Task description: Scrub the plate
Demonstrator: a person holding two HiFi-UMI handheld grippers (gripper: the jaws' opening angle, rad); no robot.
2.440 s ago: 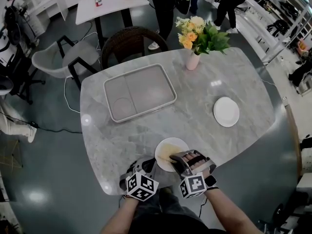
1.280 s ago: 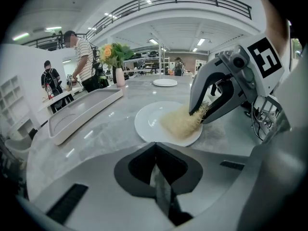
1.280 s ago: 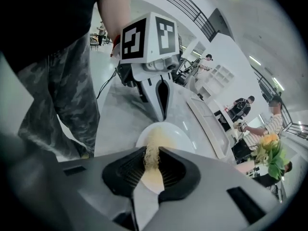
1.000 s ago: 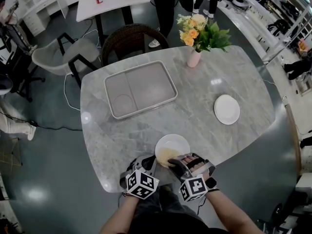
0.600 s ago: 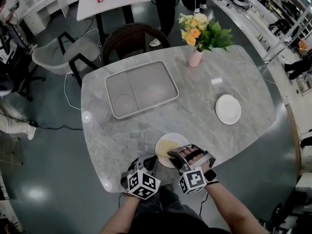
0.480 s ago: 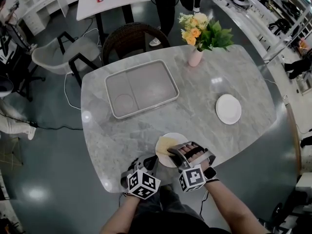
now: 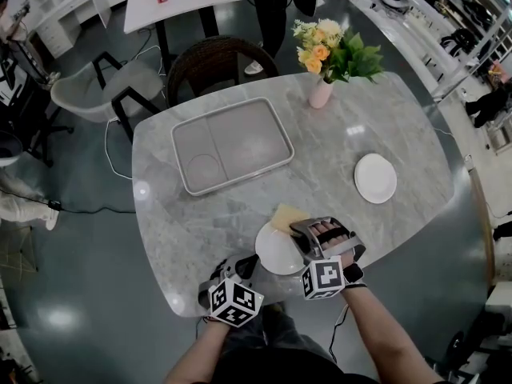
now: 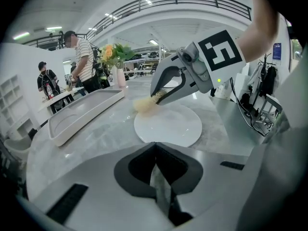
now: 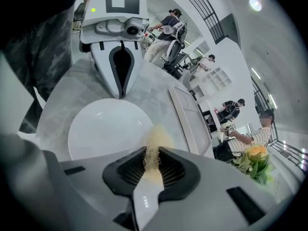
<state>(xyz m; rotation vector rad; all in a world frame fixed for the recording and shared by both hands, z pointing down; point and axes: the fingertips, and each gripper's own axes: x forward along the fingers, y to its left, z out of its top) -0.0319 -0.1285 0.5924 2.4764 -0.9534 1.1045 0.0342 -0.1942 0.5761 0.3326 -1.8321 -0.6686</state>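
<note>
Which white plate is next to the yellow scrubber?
The plate at the near table edge, beside the scrubber; the other plate lies far right.

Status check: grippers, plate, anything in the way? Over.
Right gripper shut on yellow scrub pad, far rim of plate. Left gripper shut, empty, short of it. No obstruction.
</note>
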